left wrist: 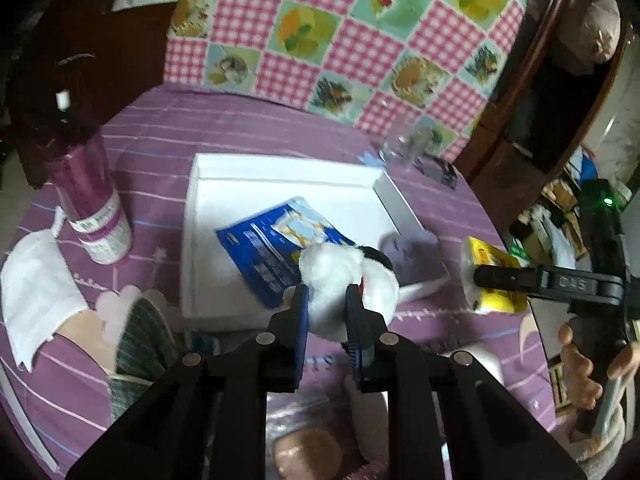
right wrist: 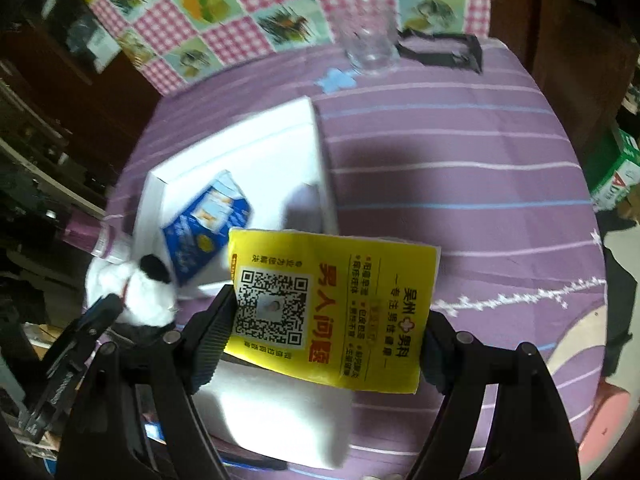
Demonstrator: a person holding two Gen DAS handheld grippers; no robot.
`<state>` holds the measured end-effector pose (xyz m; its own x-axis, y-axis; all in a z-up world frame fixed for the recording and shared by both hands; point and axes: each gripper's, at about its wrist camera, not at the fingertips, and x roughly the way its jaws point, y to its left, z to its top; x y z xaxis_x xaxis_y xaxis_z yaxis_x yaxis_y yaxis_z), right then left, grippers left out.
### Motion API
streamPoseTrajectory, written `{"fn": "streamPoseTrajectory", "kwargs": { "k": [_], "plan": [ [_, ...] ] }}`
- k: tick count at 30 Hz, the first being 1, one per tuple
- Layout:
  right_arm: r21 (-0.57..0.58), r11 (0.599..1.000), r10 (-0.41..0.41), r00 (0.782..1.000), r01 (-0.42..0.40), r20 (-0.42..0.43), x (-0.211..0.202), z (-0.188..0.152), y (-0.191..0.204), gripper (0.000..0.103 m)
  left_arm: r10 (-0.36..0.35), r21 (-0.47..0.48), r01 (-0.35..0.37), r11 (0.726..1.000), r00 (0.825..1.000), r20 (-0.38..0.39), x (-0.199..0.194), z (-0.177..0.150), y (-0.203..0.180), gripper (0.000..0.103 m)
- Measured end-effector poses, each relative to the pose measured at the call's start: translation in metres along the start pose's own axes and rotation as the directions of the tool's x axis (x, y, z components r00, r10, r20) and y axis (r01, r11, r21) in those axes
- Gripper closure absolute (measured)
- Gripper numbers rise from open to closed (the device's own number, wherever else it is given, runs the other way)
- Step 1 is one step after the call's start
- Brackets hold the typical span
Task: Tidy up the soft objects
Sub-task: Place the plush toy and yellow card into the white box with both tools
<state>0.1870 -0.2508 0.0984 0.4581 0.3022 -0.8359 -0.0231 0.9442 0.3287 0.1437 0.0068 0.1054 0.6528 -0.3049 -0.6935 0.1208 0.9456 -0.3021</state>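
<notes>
The left gripper (left wrist: 326, 294) is seen nearly closed, its two blue-padded fingers pinched into the white fluff of one plush toy (left wrist: 344, 276), which is held lifted just ahead of the fingertips. One black patch is seen at the toy's far end; its long axis runs roughly away from the gripper, tilted to the right. The right gripper (right wrist: 326, 320) is spread wide and clamped on the two short edges of one yellow tissue pack (right wrist: 332, 308). The pack's long axis lies across the jaws, from finger to finger, with its printed face turned up toward the camera and the print upside down. One hand (left wrist: 580, 364) is seen on the right gripper's handle.

Beyond both grippers, one shallow white box (left wrist: 240, 184) is laid on one purple striped cloth (right wrist: 440, 160). Inside the box, one blue packet (left wrist: 272, 248) is seen just past the plush toy, and one pale lilac soft item (left wrist: 408, 252) is seen to that toy's right; what it is cannot be told. To the far left of the left gripper, one purple-topped bottle (left wrist: 92, 204) is stood upright, with one white face mask (left wrist: 36, 284) beside it. Far beyond the right gripper, one clear glass (right wrist: 370, 44) is stood upright near the cloth's far edge.
</notes>
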Motion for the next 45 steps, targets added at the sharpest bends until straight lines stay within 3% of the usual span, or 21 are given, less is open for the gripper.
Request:
{"fn": "streamPoseTrajectory", "kwargs": {
  "k": [6,14,19,22,24,27,30,32,34,38,41,45],
  "plan": [
    [-0.077,0.995,0.062,0.996,-0.057,0.059,0.002,0.001,0.033,0.022,0.028,-0.052,-0.025,0.998,0.997,0.066,-0.001,0.011,0.018,0.087],
    [-0.148,0.988,0.053,0.996,-0.042,0.070,0.026,0.019,0.079,0.022,0.096,-0.115,-0.086,0.990,0.992,0.085,0.011,0.015,0.041,0.087],
    [-0.144,0.988,0.077,0.990,-0.060,0.120,0.051,0.032,0.086,0.021,0.147,-0.110,-0.140,0.984,0.988,0.055,0.028,0.012,0.046,0.087],
    [-0.076,0.987,0.151,0.986,-0.145,0.078,0.074,0.029,0.073,0.021,0.174,-0.093,-0.171,0.981,0.984,0.029,0.036,0.009,0.045,0.086],
    [-0.049,0.991,0.129,0.992,-0.128,0.011,0.088,0.030,0.069,0.021,0.197,-0.083,-0.197,0.977,0.980,-0.007,0.044,0.006,0.044,0.086],
    [-0.063,0.992,0.111,0.993,-0.109,0.029,0.091,0.030,0.069,0.020,0.238,-0.080,-0.241,0.967,0.970,-0.049,0.054,0.000,0.046,0.085],
    [-0.052,0.994,0.100,0.994,-0.098,0.034,0.094,0.030,0.066,0.020,0.212,-0.096,-0.214,0.972,0.977,-0.034,0.053,-0.003,0.048,0.077],
    [-0.030,0.992,0.123,0.992,-0.122,0.033,0.096,0.031,0.060,0.020,0.192,-0.111,-0.193,0.975,0.981,-0.018,0.049,-0.003,0.049,0.061],
    [0.009,0.988,0.153,0.987,-0.154,0.042,0.095,0.032,0.053,0.019,0.177,-0.119,-0.174,0.978,0.984,0.015,0.042,-0.003,0.048,0.031],
    [0.048,0.977,0.205,0.977,-0.208,0.061,0.092,0.033,0.046,0.016,0.172,-0.118,-0.162,0.980,0.982,0.081,0.028,0.000,0.046,0.027],
    [0.018,0.982,0.185,0.982,-0.186,0.039,0.094,0.032,0.052,0.014,0.154,-0.115,-0.141,0.983,0.981,0.115,0.022,0.001,0.043,0.027],
    [-0.078,0.986,0.149,0.989,-0.150,-0.017,0.102,0.028,0.070,0.014,0.080,-0.002,-0.081,0.997,0.991,0.105,0.025,-0.002,0.024,0.027]
  ]
}}
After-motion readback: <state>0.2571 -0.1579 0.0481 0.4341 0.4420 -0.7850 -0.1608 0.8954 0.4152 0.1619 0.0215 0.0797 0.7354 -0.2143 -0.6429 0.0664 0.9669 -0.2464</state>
